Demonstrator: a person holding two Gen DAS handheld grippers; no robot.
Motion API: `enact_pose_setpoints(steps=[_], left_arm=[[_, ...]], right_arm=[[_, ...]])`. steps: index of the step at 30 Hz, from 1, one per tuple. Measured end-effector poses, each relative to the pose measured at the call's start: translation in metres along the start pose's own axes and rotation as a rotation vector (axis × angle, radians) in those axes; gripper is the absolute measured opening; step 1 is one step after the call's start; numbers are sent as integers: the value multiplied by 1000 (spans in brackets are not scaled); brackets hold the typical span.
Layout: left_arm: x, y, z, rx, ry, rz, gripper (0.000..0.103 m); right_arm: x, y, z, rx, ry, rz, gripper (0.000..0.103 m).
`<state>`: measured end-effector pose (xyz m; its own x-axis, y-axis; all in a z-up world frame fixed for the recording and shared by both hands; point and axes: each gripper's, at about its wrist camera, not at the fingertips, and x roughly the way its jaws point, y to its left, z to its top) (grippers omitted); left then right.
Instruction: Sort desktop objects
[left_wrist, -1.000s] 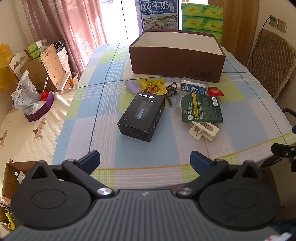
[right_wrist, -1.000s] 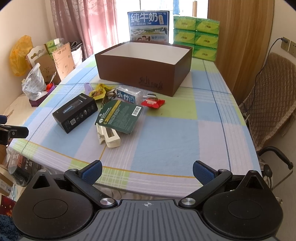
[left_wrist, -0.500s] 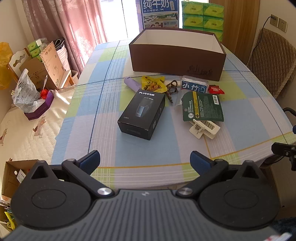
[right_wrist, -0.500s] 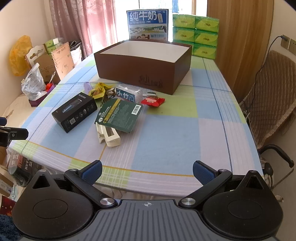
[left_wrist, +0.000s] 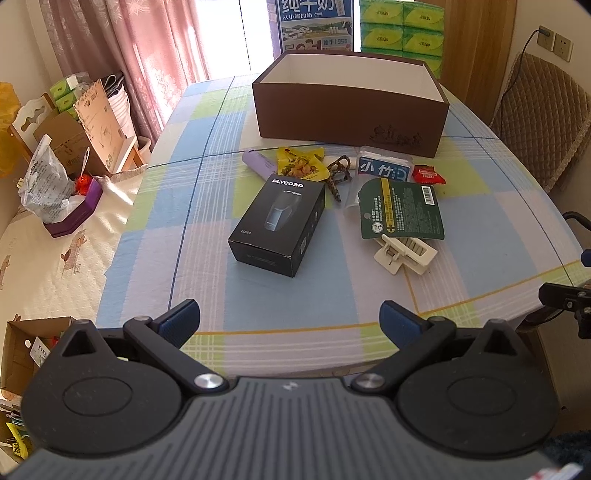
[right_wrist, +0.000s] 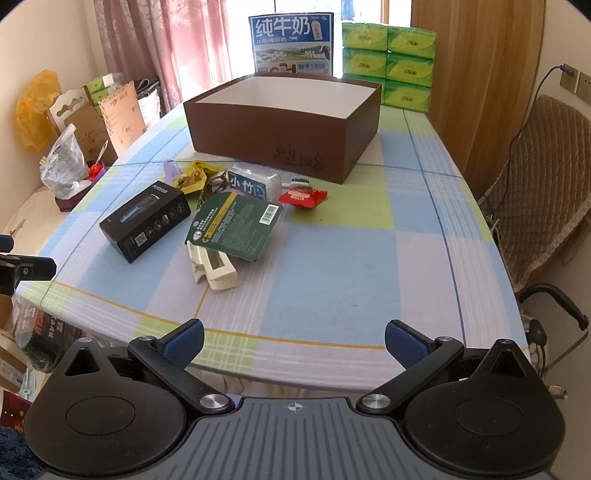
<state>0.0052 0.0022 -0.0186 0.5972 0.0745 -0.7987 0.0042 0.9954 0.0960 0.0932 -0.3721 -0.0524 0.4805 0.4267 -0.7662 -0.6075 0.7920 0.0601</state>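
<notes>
A checked cloth in blue, green and lilac is covering the surface (right_wrist: 332, 266), which is standing in a sunlit room with pink curtains (left_wrist: 147, 55) and a quilted chair (right_wrist: 535, 184) along its right side. At the near edge, the left tongs (left_wrist: 290, 317) and the right tongs (right_wrist: 293, 338) are hovering side by side, each spread wide and gripping nothing, both pointing down the length of the cloth.

Just beyond them, nine loose items are lying in a cluster: one white clip (left_wrist: 404, 254) tucked partly under one green card pack (left_wrist: 400, 208), one black shaver box (left_wrist: 277, 229) to their left, then one keyring (left_wrist: 338, 177), one yellow snack packet (left_wrist: 301, 166), one lilac tube (left_wrist: 258, 164), one blue-labelled clear case (left_wrist: 384, 168), one brush (right_wrist: 299, 181) and one red sachet (left_wrist: 428, 174).

Behind the cluster, one open brown box (left_wrist: 351, 99) with a white lining is sitting mid-cloth. At the far end, one milk carton (right_wrist: 293, 46) is standing beside green tissue packs (right_wrist: 388, 62) stacked against a wooden panel.
</notes>
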Motion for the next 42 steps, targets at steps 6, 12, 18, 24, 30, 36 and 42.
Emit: enact_pose_setpoints(steps=[6,12,18,24,30,36,42], left_arm=[[4,1,1,-1,12,-5,102],[10,2,3,-1,24,-15,102],[22,-3,3,10,52,-37,102],[37,-8,4,19,80,-52,102],[49,-10,8,17,99,-62,102],[57,-8,16,10,106,-65,102],[68,3,26,0,117,-51,102]], right_arm=[[3,-2,1,3,9,0,101],[8,-4,1,9,21,-5,101],[16,-13,2,30,35,-17,101],[25,-23,1,50,60,-31,101],[34,-26,4,37,74,-26,101],[46,-28,14,44,83,1,101],[62,-16,32,12,83,36,101]])
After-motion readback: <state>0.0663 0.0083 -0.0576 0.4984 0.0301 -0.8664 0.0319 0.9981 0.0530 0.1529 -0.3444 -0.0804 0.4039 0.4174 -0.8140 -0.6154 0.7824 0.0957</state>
